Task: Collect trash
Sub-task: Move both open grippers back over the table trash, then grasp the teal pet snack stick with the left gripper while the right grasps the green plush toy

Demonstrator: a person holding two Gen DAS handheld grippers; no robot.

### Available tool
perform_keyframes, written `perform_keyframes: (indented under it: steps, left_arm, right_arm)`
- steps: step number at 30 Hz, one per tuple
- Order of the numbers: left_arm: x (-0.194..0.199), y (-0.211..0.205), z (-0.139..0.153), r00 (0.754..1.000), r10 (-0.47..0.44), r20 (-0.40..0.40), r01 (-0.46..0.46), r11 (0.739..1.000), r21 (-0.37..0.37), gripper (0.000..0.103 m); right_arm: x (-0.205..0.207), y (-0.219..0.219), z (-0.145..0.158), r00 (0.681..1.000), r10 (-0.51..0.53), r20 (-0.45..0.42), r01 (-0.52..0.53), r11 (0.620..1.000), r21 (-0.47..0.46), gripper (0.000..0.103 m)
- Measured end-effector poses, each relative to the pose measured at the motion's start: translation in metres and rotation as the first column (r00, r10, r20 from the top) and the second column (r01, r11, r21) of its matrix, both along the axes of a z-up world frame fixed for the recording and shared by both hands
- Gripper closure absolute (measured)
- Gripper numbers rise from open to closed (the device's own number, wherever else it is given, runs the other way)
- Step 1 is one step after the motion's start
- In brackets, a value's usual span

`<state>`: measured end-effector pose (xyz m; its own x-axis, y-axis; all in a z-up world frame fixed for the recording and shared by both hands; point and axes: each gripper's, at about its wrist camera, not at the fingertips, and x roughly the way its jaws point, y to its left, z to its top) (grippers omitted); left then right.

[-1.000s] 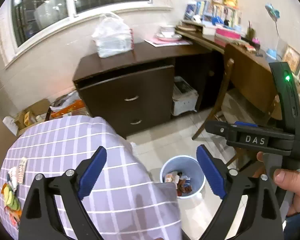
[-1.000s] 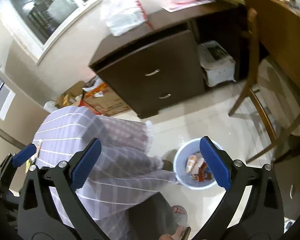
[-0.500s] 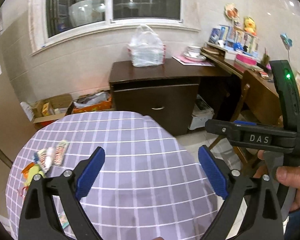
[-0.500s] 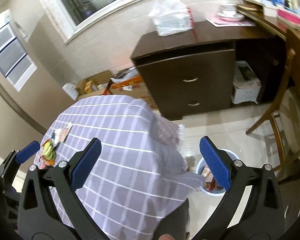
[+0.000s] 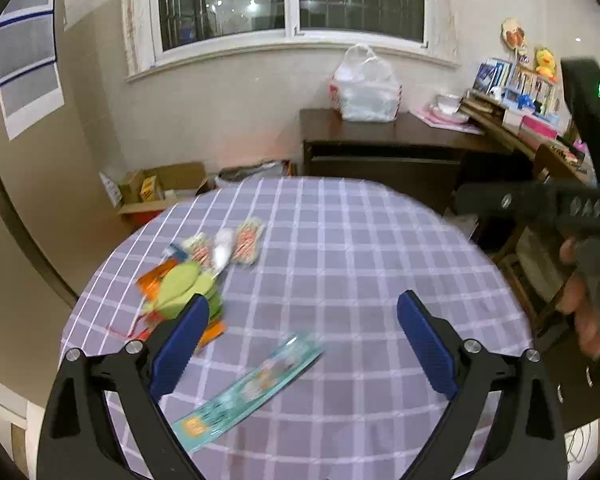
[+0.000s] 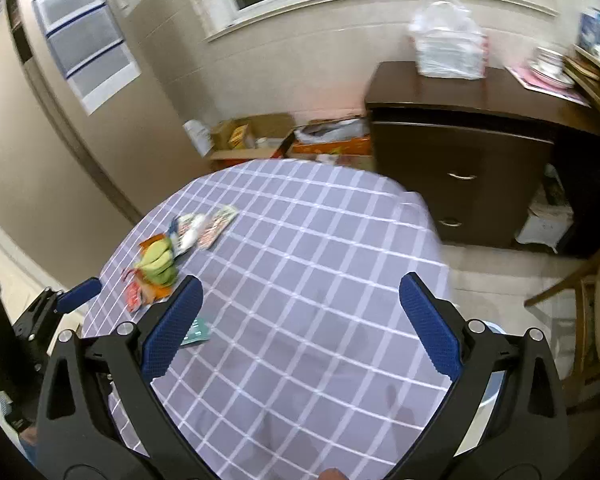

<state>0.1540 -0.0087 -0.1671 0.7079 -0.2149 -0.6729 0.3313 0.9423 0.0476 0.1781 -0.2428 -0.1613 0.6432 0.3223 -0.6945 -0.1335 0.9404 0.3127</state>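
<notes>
Between left gripper fingers, teal wrapper, table

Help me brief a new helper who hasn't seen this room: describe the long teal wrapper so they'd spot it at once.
Start at the round table with the lilac checked cloth. On its near side, away from the wrapper pile, lies the teal wrapper. It is the only long, flat, lone strip; the others are short, bunched, and green, orange or red-and-white.

Teal wrapper mostly hidden behind right gripper's finger; wrapper pile motion-blurred, print unreadable.
</notes>
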Motion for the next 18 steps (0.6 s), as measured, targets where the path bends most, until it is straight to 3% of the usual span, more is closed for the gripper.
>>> perform_keyframes:
  steps: [6, 14, 16, 18]
  left_arm:
    - [0.003, 0.039, -0.028, 0.998, -0.022, -0.06, 0.023, 0.999, 0.029, 0.01]
    - [0.009, 0.036, -0.066, 0.987, -0.081, -0.138, 0.097, 0.989, 0.112, 0.012]
    - [0.01, 0.032, -0.074, 0.982, -0.107, -0.159, 0.128, 0.983, 0.129, 0.023]
    - [0.012, 0.027, -0.083, 0.974, -0.125, -0.19, 0.153, 0.978, 0.14, 0.042]
  right_arm:
    - [0.005, 0.029, -0.012, 0.999, 0.043, -0.032, -0.043, 0.999, -0.009, 0.006]
    - [0.007, 0.043, -0.016, 0.997, 0.06, -0.045, -0.061, 0.998, -0.021, 0.006]
    - [0.008, 0.044, -0.017, 0.997, 0.058, -0.048, -0.059, 0.998, -0.024, 0.006]
    - [0.008, 0.044, -0.018, 0.997, 0.053, -0.05, -0.054, 0.998, -0.027, 0.006]
